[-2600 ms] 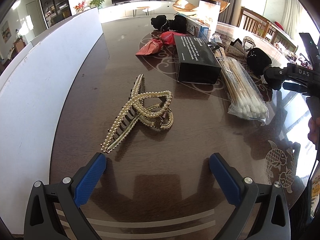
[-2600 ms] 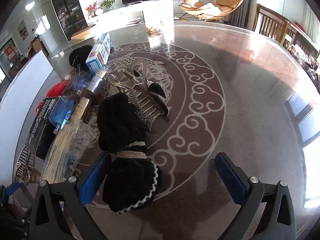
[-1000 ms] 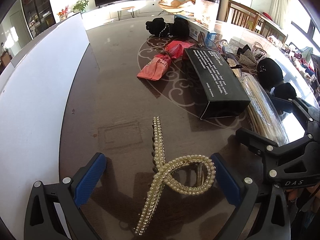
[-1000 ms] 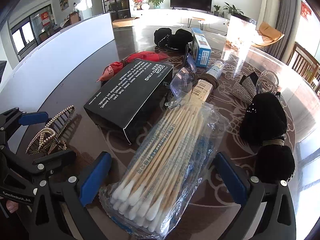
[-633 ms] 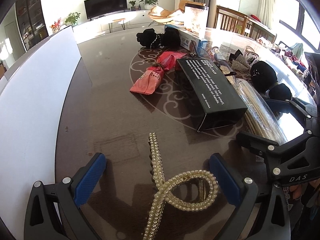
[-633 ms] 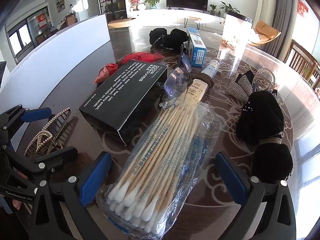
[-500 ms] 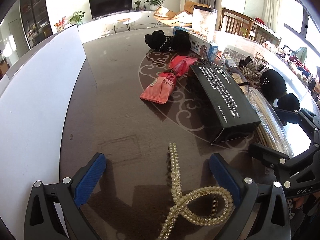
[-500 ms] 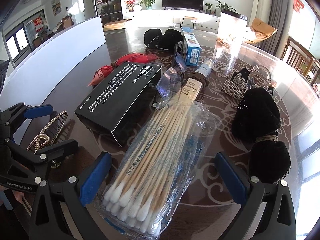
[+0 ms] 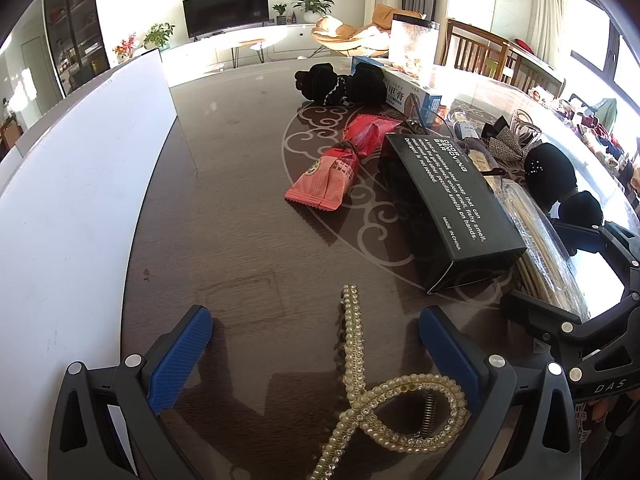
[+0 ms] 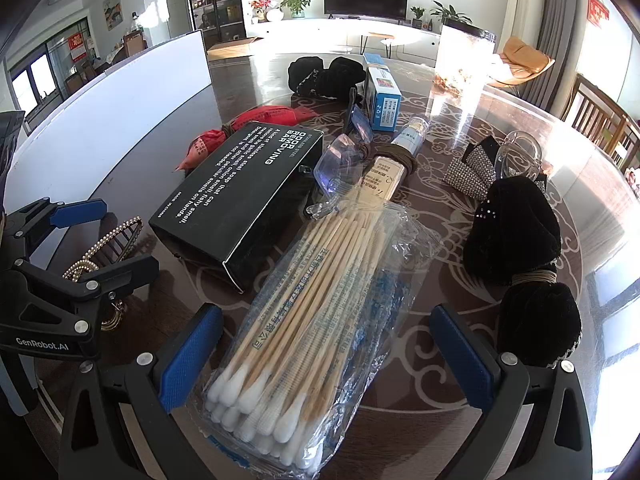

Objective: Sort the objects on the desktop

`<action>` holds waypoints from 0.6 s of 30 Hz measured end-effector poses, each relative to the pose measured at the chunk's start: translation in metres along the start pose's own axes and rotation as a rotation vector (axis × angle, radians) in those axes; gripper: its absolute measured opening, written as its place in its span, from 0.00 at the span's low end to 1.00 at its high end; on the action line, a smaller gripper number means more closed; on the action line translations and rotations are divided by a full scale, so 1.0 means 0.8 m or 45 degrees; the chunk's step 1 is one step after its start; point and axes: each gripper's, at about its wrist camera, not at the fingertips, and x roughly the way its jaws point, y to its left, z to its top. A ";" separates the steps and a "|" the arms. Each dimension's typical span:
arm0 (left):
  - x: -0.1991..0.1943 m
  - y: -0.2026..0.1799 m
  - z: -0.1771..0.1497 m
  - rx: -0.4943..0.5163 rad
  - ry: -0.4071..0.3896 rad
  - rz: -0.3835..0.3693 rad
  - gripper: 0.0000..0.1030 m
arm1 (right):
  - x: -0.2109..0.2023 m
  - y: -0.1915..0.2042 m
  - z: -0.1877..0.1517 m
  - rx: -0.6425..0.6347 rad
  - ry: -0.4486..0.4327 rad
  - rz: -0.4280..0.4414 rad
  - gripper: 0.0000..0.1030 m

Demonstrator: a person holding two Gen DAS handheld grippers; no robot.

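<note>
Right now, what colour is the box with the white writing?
Black. The box shows best in the right wrist view, lying beside the swabs.

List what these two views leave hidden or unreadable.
- Pearl hair clip: left wrist view, its near end cut off by the bottom edge.
- Cotton swab bag: right wrist view, its print too small to read.
- Black box: both views, contents unseen, closed.

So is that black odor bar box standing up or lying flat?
Lying flat. The black box rests on a long side on the table, its printed face turned up, beside the cotton swab bag.
</note>
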 end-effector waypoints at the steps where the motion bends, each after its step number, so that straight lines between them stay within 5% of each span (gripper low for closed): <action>1: 0.000 0.000 0.000 0.000 0.000 0.000 1.00 | 0.000 0.000 0.000 0.000 0.000 0.000 1.00; 18: 0.000 0.000 0.000 0.002 0.000 -0.001 1.00 | 0.001 0.001 -0.001 -0.002 -0.004 0.000 1.00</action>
